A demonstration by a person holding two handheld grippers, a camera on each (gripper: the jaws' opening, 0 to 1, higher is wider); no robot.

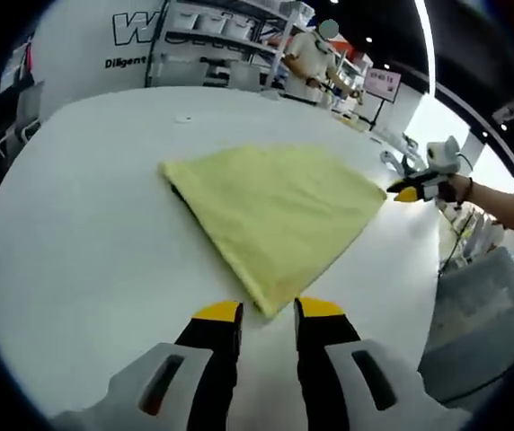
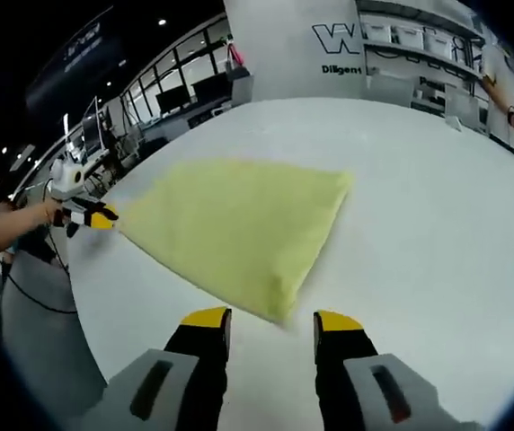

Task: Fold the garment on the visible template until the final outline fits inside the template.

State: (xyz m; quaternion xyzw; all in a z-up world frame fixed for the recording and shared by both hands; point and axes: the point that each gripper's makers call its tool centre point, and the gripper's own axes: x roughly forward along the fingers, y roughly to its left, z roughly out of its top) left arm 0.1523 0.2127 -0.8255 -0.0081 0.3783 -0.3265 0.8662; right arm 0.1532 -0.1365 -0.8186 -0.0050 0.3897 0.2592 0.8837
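Pale yellow cloth garment point(image 1: 279, 211), already folded into a flat, roughly triangular wedge, lying on the round white table point(image 1: 77, 260) near its middle. No template outline discernible on the white surface, so fit impossible to judge.

Left gripper point(image 1: 269, 312): yellow-tipped black jaws apart, straddling the nearest corner of the cloth, nothing clamped. Right gripper point(image 2: 272, 319): jaws likewise parted at a different corner, empty, tips just short of the fabric edge. Each gripper also visible far off in the other's view, at the opposite corner of the cloth.

Probably light, limp and thin; likely to sag, drag and wrinkle if lifted by one point. Layered edges along the long side point(image 1: 205, 230) liable to slip apart unless pinched together. Best taken at the two corners now in front of the jaws, low against the table, all layers caught at once.

Shelving and wall lettering point(image 1: 136, 29) behind the table.
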